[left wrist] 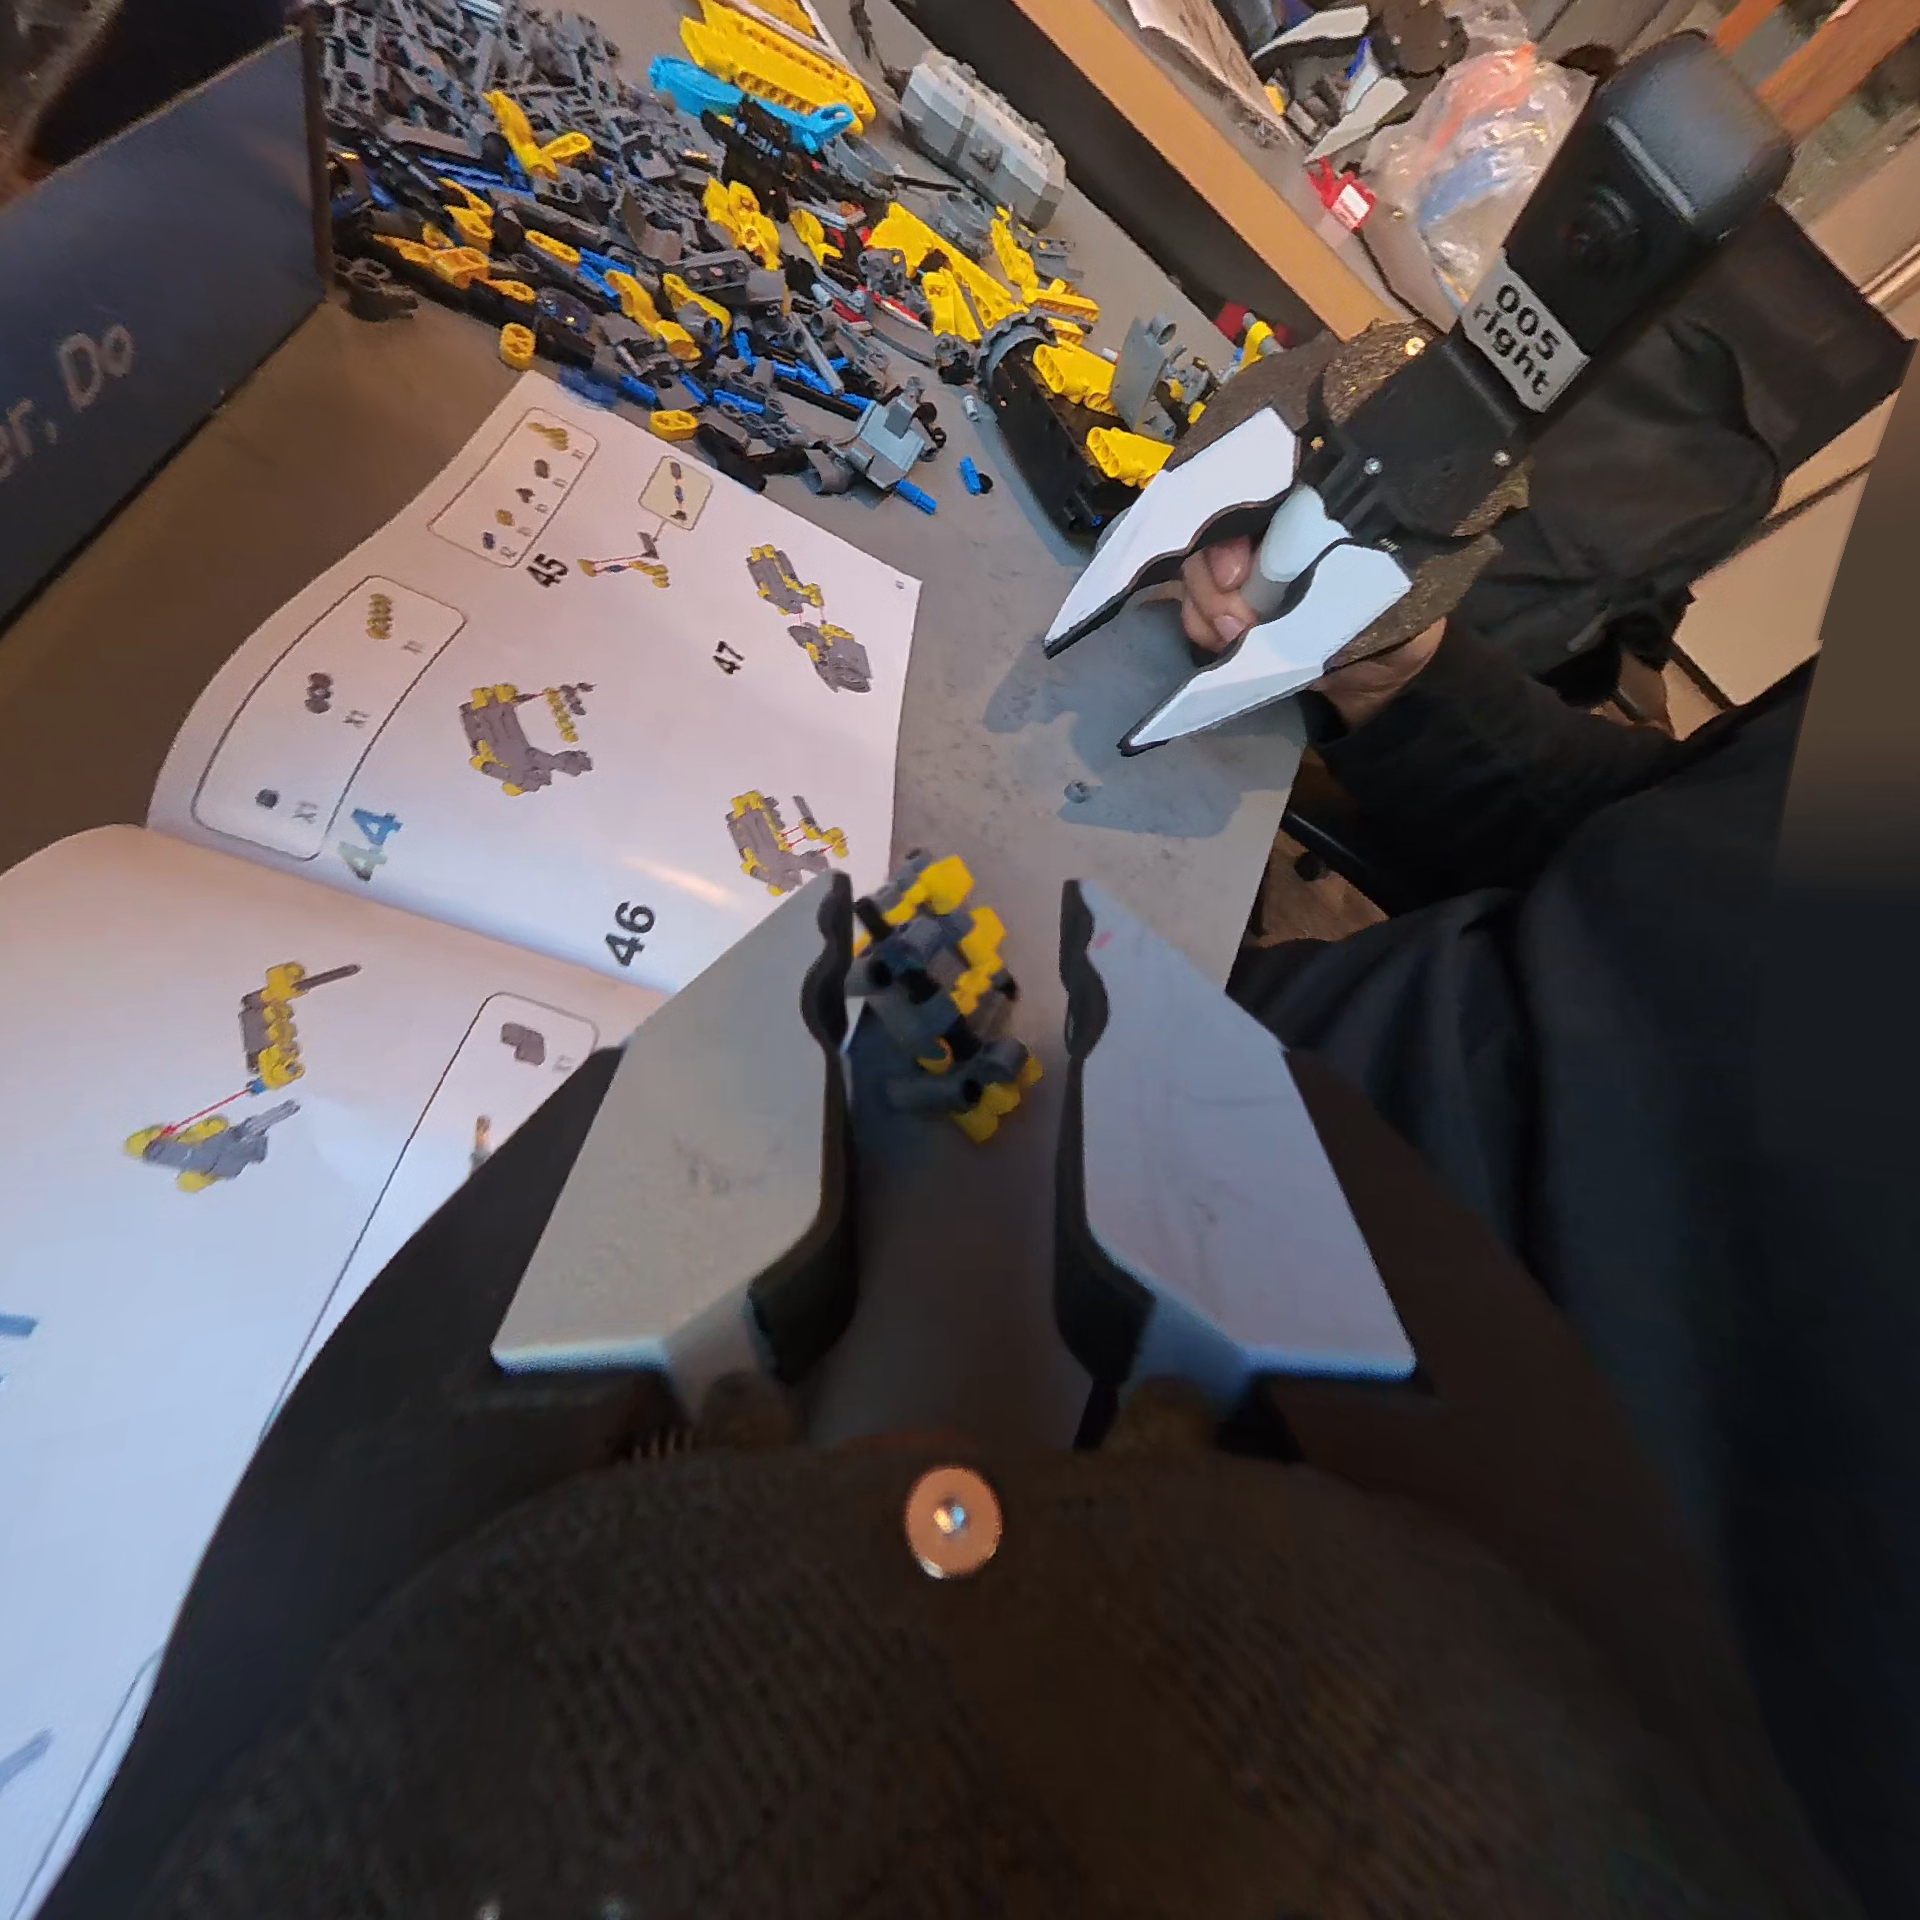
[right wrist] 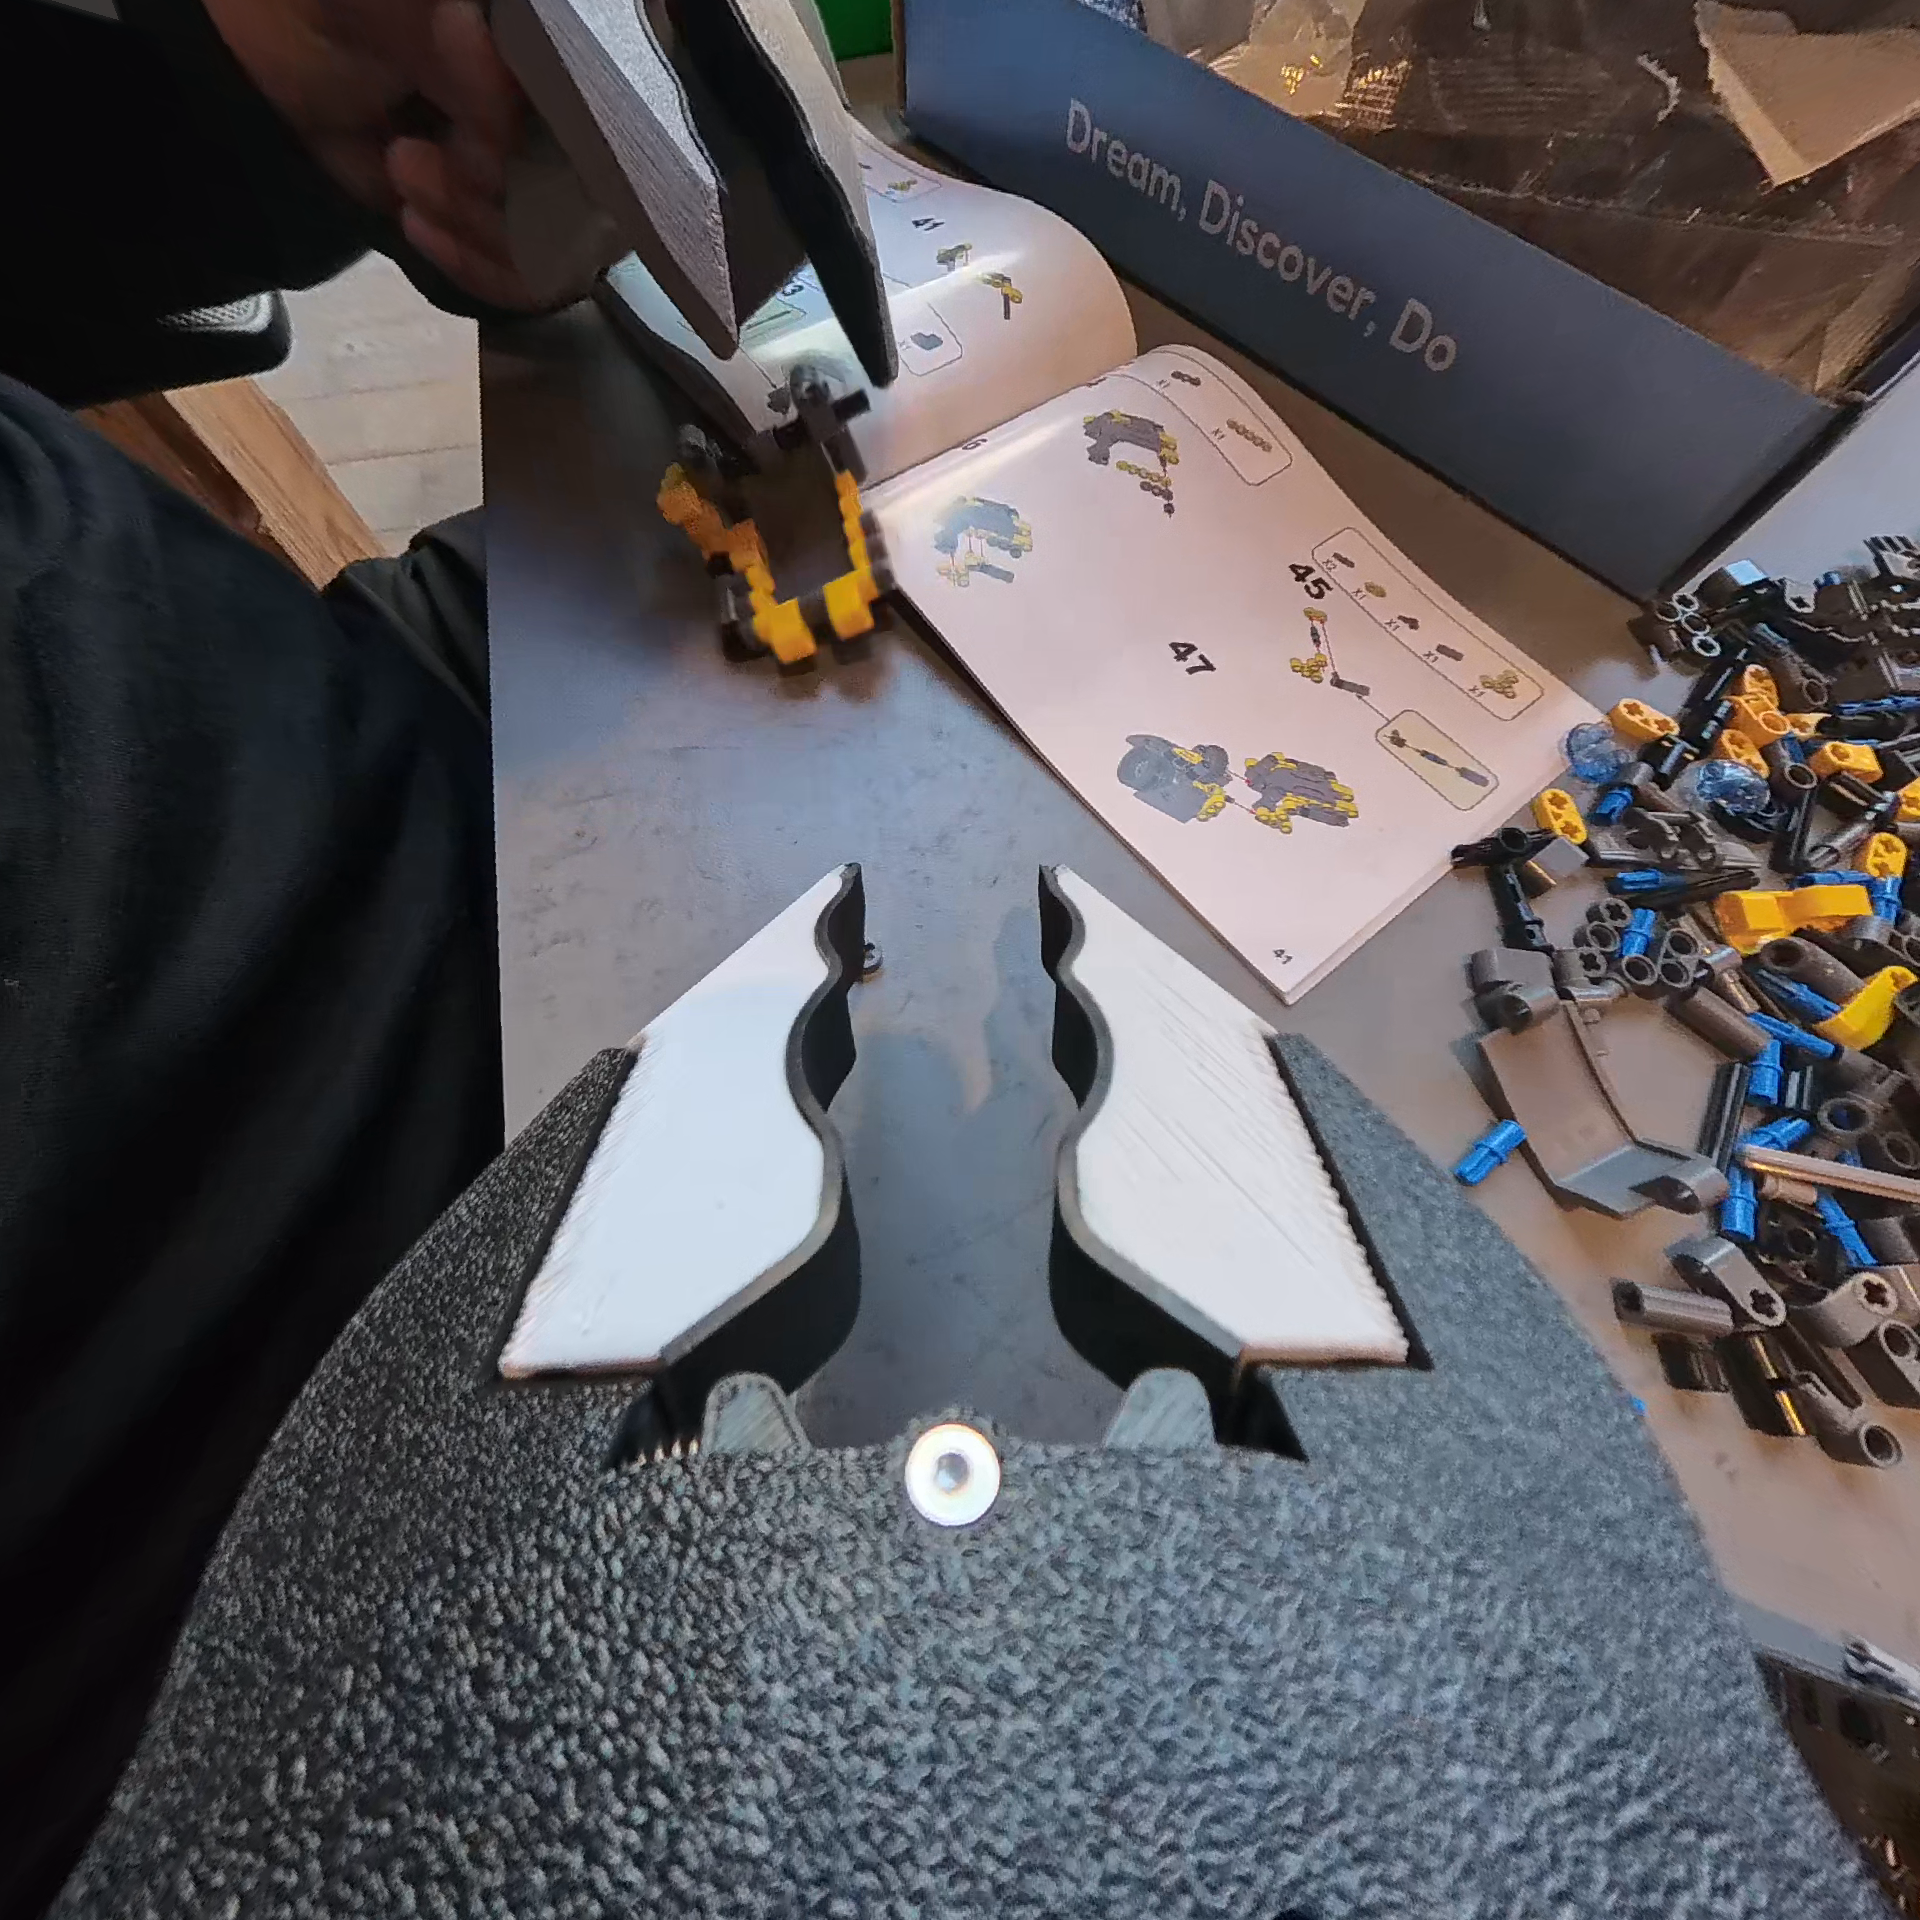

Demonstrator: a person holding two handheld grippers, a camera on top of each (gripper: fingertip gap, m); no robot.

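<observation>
A small yellow, grey and black brick assembly (left wrist: pixel 940 997) stands on the grey table (left wrist: pixel 1039 603) at the corner of an open instruction booklet (left wrist: pixel 623 675). My left gripper (left wrist: pixel 951 904) is open with its fingers on either side of the assembly; the left finger is close against it. In the right wrist view the left gripper (right wrist: pixel 805 358) hangs over the assembly (right wrist: pixel 790 551), next to its black axle. My right gripper (right wrist: pixel 951 894) is open and empty, low over bare table, and also shows in the left wrist view (left wrist: pixel 1086 691). A tiny grey piece (right wrist: pixel 871 961) lies by its left fingertip.
A large pile of loose yellow, grey, black and blue pieces (left wrist: pixel 675 260) covers the far table, to the right in the right wrist view (right wrist: pixel 1766 987). A dark blue box (right wrist: pixel 1351 312) stands behind the booklet (right wrist: pixel 1195 623). The table edge and a person's dark sleeve are at the near side. About 12 cm separates my left fingertips from my right.
</observation>
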